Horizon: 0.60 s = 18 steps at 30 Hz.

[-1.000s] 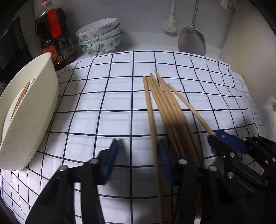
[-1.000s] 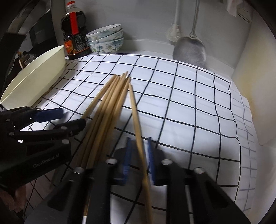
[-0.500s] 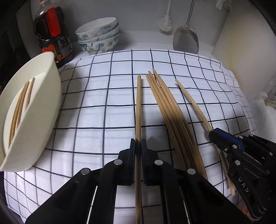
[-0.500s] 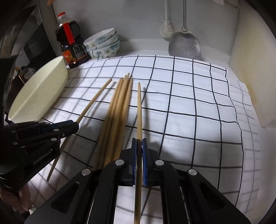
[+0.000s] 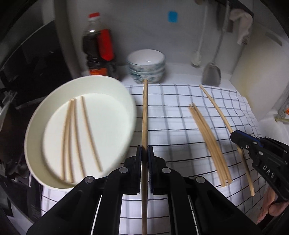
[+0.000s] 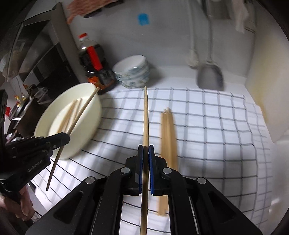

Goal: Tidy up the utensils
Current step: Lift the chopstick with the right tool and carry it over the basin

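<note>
A white checked cloth covers the counter; loose chopsticks lie right of the left gripper's jaws, white basin left.

3 chopsticks in 1 white basin, 3 stacked bowls.

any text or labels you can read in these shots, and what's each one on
"DAS": white letters on the black body of the right gripper, seen from the left wrist camera.
"GenRobot.AI": on the black body of the left gripper, seen from the right wrist camera; the last letters are faint.
The sauce bottle has a red and orange label, too blurred to read.
Blue sticker on the wall: no readable text.
</note>
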{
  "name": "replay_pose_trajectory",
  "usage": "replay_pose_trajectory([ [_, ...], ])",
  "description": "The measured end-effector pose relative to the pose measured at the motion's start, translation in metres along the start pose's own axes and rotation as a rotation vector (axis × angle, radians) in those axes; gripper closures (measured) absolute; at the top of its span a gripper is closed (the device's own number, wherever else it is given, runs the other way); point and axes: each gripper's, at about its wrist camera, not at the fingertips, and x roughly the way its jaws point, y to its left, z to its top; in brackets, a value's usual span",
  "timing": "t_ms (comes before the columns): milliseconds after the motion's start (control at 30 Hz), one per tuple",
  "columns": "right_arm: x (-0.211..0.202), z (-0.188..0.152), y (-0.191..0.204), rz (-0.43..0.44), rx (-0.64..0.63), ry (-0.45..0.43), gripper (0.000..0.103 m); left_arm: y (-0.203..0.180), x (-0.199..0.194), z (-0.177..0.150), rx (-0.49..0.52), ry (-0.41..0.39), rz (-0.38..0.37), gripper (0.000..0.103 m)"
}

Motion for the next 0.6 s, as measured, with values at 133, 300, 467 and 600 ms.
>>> replay_pose_trajectory([
  [133, 0.012, 0.018, 0.033, 0.04, -0.027, -0.01, 0.097, 0.046, -0.01, 0.004, -0.037, -0.009, 0.034, 0.096],
  [300, 0.037, 0.041, 0.084, 0.101, -0.074, -0.012, 0.097, 0.093, -0.009, 0.009, -0.084, 0.001, 0.071, 0.096],
  [467, 0.06, 0.064, 0.13, 0.154, -0.1, -0.015, 0.097, 0.133, -0.001, 0.018, -0.1, 0.004, 0.096, 0.096],
  [600, 0.079, 0.078, 0.159, 0.173, -0.116, -0.007, 0.097, 0.158, 0.008, 0.029, -0.109, 0.004, 0.105, 0.096],
])
